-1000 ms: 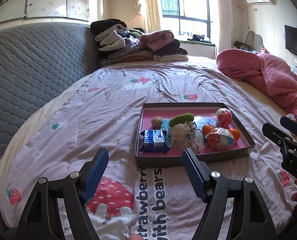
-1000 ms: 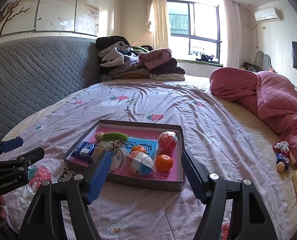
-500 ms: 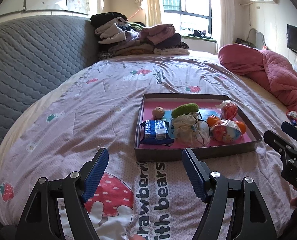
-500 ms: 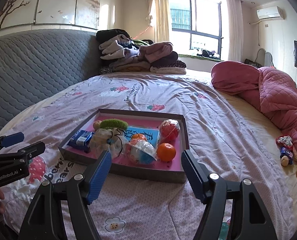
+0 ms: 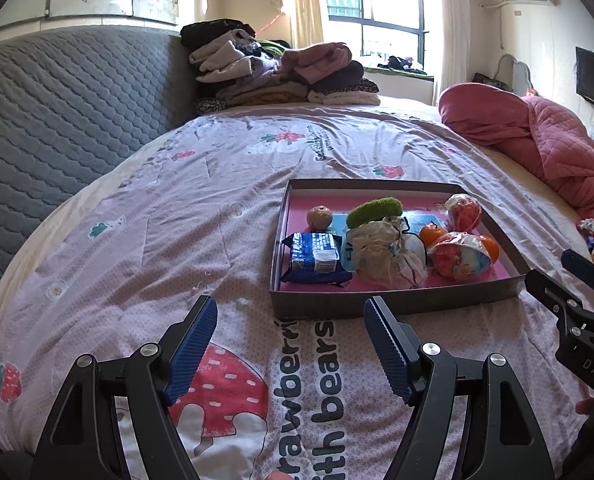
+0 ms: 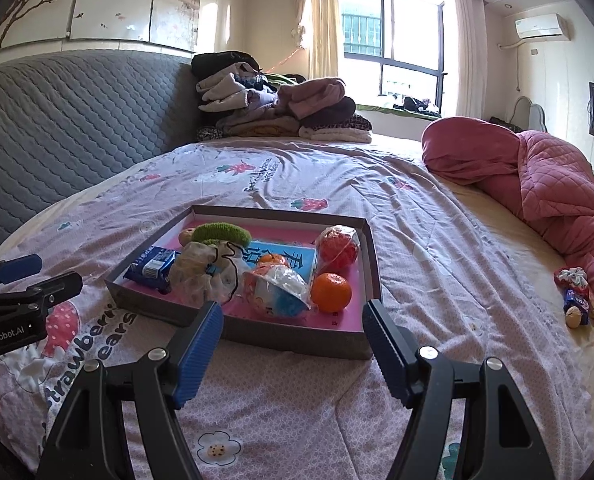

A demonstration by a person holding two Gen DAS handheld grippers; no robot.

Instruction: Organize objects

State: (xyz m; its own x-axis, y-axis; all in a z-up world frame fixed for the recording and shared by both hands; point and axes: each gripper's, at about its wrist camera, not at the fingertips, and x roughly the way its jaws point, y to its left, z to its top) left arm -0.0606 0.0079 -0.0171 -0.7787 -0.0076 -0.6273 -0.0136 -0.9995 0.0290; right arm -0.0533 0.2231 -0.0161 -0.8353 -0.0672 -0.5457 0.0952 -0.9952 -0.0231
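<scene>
A shallow grey box (image 5: pixel 397 306) (image 6: pixel 297 338) with a pink floor lies on the bed. It holds a blue snack pack (image 5: pixel 315 258) (image 6: pixel 153 266), a green fuzzy roll (image 5: pixel 373 210) (image 6: pixel 223 232), a mesh pouch (image 5: pixel 385 254) (image 6: pixel 203 270), oranges (image 6: pixel 331 286), a wrapped egg toy (image 5: pixel 459 258) (image 6: pixel 277 290), a red wrapped ball (image 5: pixel 463 212) (image 6: pixel 337 248) and a small brown ball (image 5: pixel 319 217). My left gripper (image 5: pixel 291 338) is open just short of the box's near wall. My right gripper (image 6: pixel 293 340) hovers open over that wall, empty.
The bed carries a lilac strawberry-print quilt (image 5: pixel 177 220). A pink quilted blanket (image 6: pixel 557 184) is bunched at the right. Small loose items (image 6: pixel 577 296) lie beside it. Folded clothes (image 6: pixel 277 108) are piled at the far end, next to a grey padded headboard (image 5: pixel 57 120).
Both grippers have drifted a little closer to the box, which now sits lower and larger in both views. Both stay open and nothing has been gripped.
</scene>
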